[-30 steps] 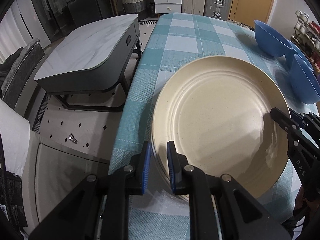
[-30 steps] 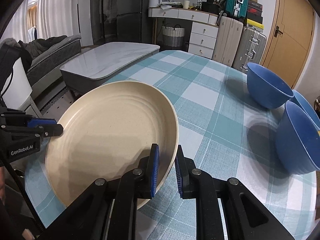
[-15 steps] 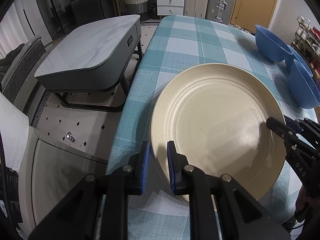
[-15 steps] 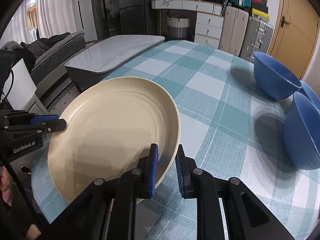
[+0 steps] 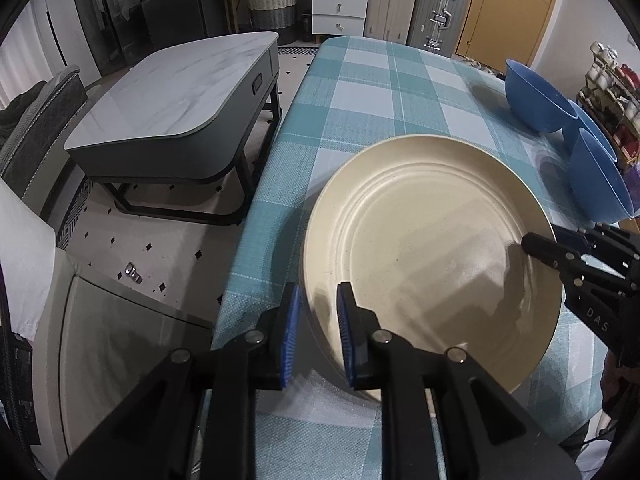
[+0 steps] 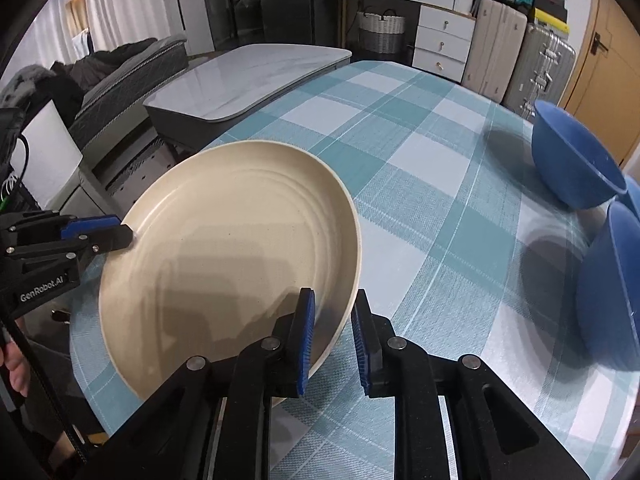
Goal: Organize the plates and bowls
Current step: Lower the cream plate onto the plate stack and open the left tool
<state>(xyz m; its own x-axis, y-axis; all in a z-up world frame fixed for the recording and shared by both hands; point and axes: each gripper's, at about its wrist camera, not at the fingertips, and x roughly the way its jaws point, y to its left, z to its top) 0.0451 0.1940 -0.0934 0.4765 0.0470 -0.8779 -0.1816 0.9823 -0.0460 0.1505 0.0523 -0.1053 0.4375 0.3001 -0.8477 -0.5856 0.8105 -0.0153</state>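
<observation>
A large cream plate point(image 5: 432, 248) lies at the near edge of the table with the teal checked cloth point(image 5: 372, 92). My left gripper point(image 5: 318, 334) is shut on the plate's left rim. My right gripper point(image 6: 332, 342) is shut on the plate's right rim point(image 6: 224, 248). In the left wrist view the right gripper point(image 5: 560, 252) shows at the plate's far side. In the right wrist view the left gripper point(image 6: 100, 236) shows at the plate's left side. Three blue bowls point(image 5: 534, 98) stand at the table's right edge; they also show in the right wrist view point(image 6: 576, 164).
A grey marble-topped low table point(image 5: 176, 104) stands left of the cloth table. A chair point(image 5: 36, 128) is at the far left. A rack of small jars point(image 5: 612, 88) stands beyond the bowls. Drawers, a basket and suitcases line the back wall.
Both grippers have lifted and drawn the plate a little toward me. Both views show more of the table beyond it. The bowls have not moved.
</observation>
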